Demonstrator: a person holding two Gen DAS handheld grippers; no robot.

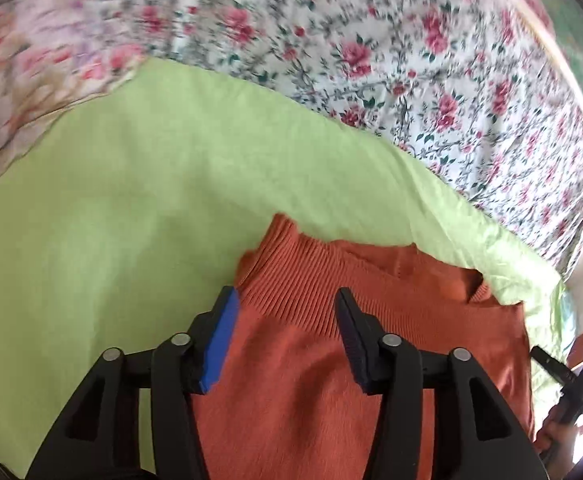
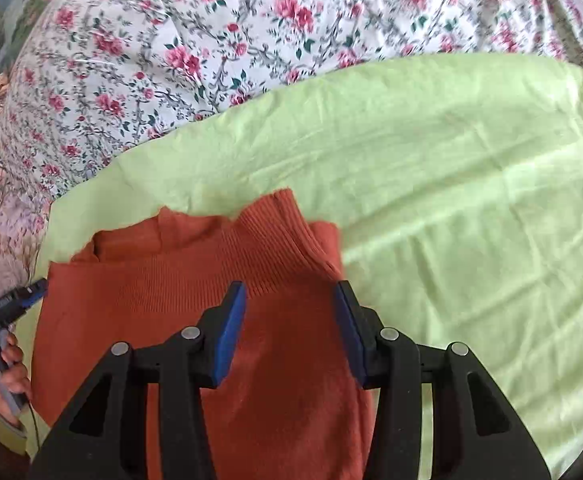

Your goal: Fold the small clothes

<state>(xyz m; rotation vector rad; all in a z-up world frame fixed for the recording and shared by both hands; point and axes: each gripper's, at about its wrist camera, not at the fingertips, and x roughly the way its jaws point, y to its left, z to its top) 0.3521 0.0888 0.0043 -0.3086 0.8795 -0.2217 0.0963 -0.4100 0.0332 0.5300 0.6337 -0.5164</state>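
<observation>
**Both tongs open over the orange sweater**

While the orange sweater lies folded on the light green sheet, the left tongs hang above its ribbed collar, jaws apart, pressing on nothing. Above the same sweater, the right tongs also stand open and empty. A flowered bedspread lies beyond the sheet. A hand grips the left tongs' handle at the right view's edge.

You are looking at a bed under a floral sheet, a light green cloth spread over it, an orange knit garment lying on top.
</observation>
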